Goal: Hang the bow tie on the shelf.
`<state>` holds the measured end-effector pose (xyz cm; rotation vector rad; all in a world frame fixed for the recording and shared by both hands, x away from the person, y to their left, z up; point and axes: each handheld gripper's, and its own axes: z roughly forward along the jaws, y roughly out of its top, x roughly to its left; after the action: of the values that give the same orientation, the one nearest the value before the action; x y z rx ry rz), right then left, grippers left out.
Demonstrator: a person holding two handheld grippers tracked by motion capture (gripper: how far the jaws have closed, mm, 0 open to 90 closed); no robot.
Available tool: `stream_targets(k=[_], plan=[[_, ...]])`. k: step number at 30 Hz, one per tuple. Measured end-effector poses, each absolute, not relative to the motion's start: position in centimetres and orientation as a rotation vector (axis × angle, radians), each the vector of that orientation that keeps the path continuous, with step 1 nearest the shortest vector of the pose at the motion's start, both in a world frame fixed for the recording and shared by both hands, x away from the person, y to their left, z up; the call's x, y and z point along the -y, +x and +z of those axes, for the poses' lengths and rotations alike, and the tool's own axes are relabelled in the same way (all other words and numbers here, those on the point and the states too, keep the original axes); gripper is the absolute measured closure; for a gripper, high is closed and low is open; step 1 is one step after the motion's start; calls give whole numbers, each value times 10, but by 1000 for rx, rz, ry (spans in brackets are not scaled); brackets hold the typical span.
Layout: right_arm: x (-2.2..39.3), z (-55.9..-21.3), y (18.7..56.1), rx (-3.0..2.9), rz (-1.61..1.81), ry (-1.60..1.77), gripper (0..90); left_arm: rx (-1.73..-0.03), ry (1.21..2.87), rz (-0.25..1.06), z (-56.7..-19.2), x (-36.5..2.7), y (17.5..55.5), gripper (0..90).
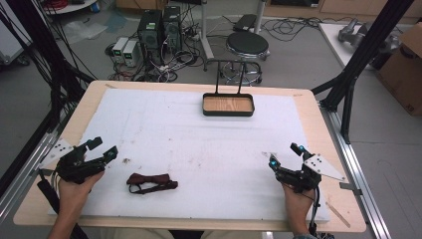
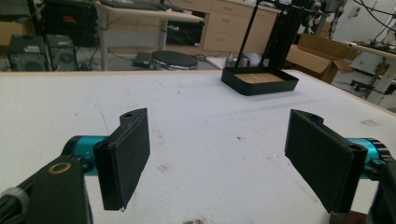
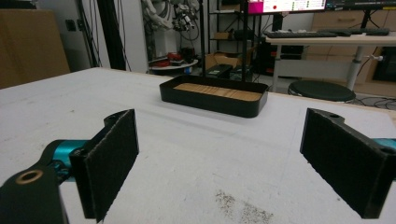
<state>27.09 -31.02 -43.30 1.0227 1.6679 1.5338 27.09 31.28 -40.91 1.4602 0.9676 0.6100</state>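
1. Jaws spread wide and empty on both the left gripper (image 1: 103,149) and the right gripper (image 1: 284,154), each low over the white-padded worktop (image 1: 199,149).
2. The dark red bow tie (image 1: 151,181) lies flat just beside the left gripper.
3. The black wood-floored tray (image 1: 228,105) sits well apart at the far edge.
4. Risk: the tie's loose strap could snag or slip if pinched off-centre.

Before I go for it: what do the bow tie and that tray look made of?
The bow tie looks like soft dark-red fabric with a thin strap, matte and limp on the white mat. The tray seems to have black matte walls, plastic or coated metal, around a wood-grain floor, possibly laminate.
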Motion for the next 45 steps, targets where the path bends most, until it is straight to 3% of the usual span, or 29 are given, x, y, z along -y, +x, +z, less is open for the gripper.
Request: stream_targets(k=[32, 45], plan=[[307, -433, 272, -1685, 1518, 1001, 105, -889, 1504, 655, -405, -306, 265, 223], [307, -433, 272, -1689, 1515, 1011, 105, -772, 1601, 526, -407, -292, 268, 288]])
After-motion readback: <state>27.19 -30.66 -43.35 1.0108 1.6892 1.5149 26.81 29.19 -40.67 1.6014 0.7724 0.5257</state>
